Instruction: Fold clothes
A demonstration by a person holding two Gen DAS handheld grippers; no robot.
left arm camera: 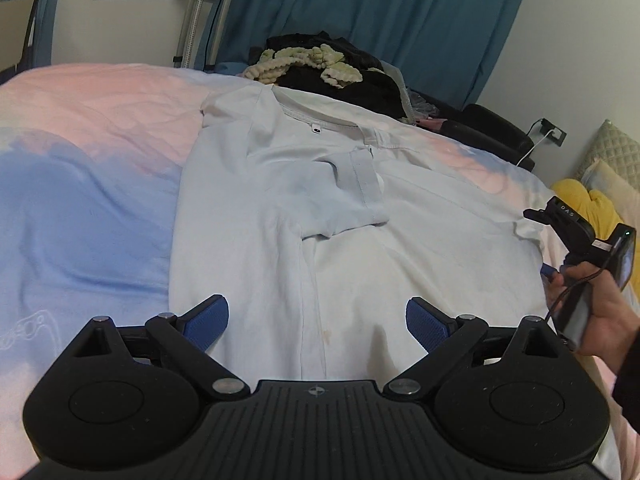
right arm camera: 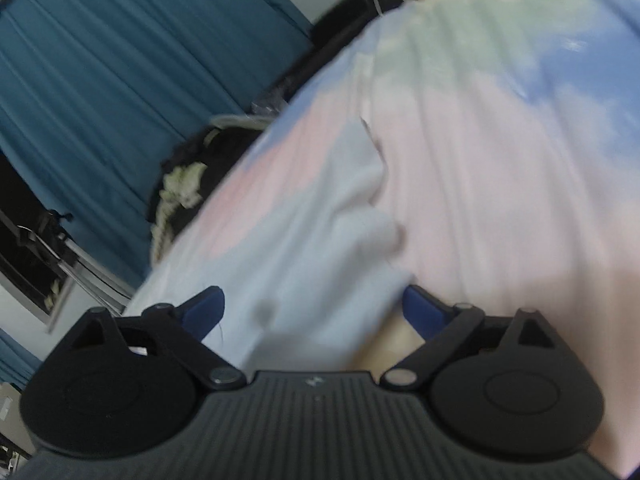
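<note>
A white T-shirt [left arm camera: 320,208] lies flat on the bed, collar at the far end, with its left sleeve folded in over the chest. My left gripper [left arm camera: 318,322] hovers open above the shirt's lower part, blue pads wide apart, holding nothing. The right gripper's body [left arm camera: 576,232] shows at the shirt's right edge, held by a hand [left arm camera: 592,304]. In the blurred right wrist view, my right gripper [right arm camera: 314,308] is open, and the shirt's right sleeve [right arm camera: 320,248] lies between and beyond its fingers.
The bed cover [left arm camera: 80,200] is pink and blue. A pile of dark clothes with a cream knit piece [left arm camera: 320,64] sits at the far edge of the bed. Blue curtains [left arm camera: 380,12] hang behind. Yellow and quilted pillows [left arm camera: 592,188] lie at the right.
</note>
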